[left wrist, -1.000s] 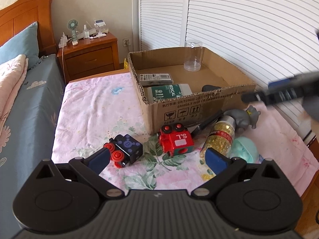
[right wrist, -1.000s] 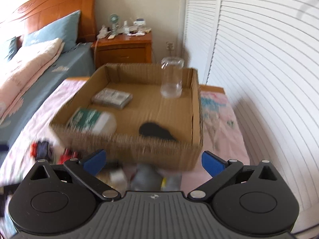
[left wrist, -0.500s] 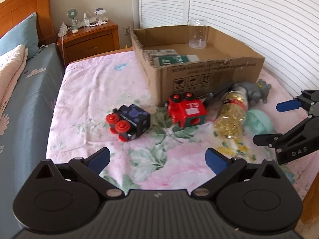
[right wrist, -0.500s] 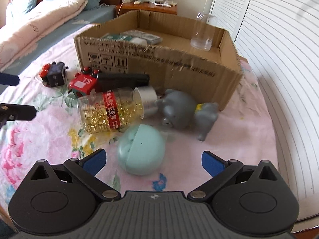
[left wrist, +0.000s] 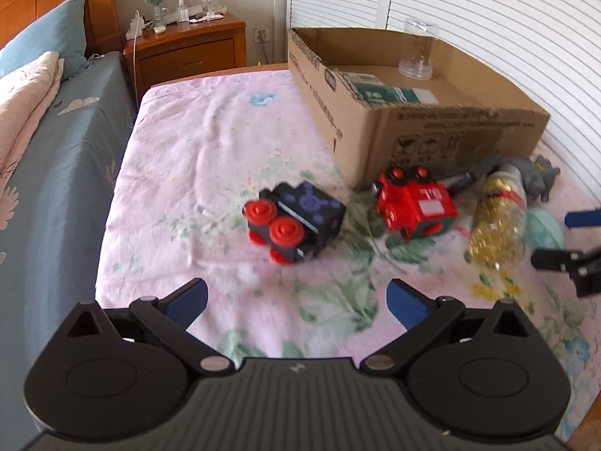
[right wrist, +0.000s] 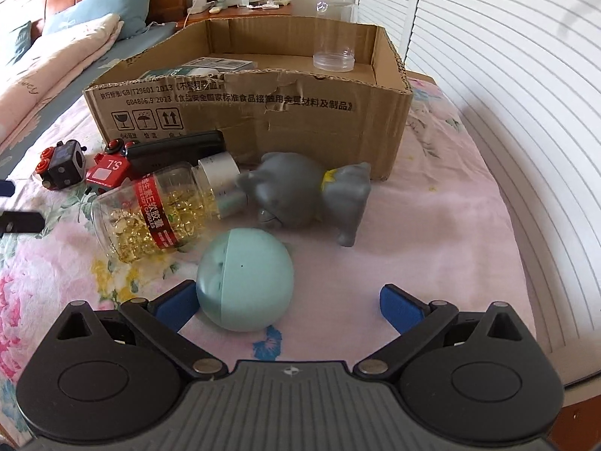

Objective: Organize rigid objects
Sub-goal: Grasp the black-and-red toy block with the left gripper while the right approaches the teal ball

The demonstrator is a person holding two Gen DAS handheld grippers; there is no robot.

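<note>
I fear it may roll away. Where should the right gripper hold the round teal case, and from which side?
Probably across its widest middle, coming from the near side: the teal case already lies between the open right gripper fingers.

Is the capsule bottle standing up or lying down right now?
Lying down. The capsule bottle rests on its side on the floral sheet, cap toward the grey toy, capsules pooled along its lower side.

1. We see a bed covered by a pink floral sheet [left wrist: 195,158] — it fills the middle of both views.
2. A cardboard box [right wrist: 263,112] sits on it, upper centre.
3. Below the box lie a black toy car [left wrist: 296,221], red toy car [left wrist: 413,210], capsule bottle [right wrist: 161,210], grey animal figure [right wrist: 304,191] and teal ball [right wrist: 244,282] — all directly on the sheet.
</note>
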